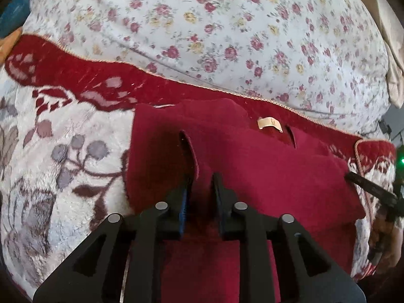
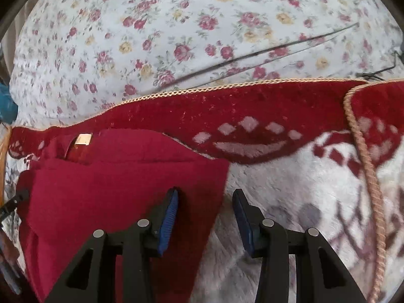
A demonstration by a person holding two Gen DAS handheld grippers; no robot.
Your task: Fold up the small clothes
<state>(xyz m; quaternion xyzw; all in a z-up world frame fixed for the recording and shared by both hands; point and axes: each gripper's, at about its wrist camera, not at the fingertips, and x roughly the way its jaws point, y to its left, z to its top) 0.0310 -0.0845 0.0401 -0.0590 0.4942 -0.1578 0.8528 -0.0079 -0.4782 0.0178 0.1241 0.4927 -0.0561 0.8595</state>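
Observation:
A dark red garment (image 1: 265,176) with a beige neck label (image 1: 269,123) lies on a plush red-and-white blanket (image 1: 63,151). My left gripper (image 1: 202,184) sits over the garment's middle, jaws a small way apart, with a folded cloth edge (image 1: 194,156) running down between the fingers. In the right wrist view the garment (image 2: 113,189) fills the lower left, its label (image 2: 84,139) at the top. My right gripper (image 2: 205,202) is open and straddles the garment's right edge, left finger on the cloth, right finger over the blanket.
A floral white bedsheet (image 1: 227,25) lies beyond the blanket's corded edge (image 2: 202,89). A thick cord trim (image 2: 368,176) runs down the right. Thin dark cables (image 2: 252,55) cross the sheet. The other gripper's tip (image 1: 371,189) shows at the right edge.

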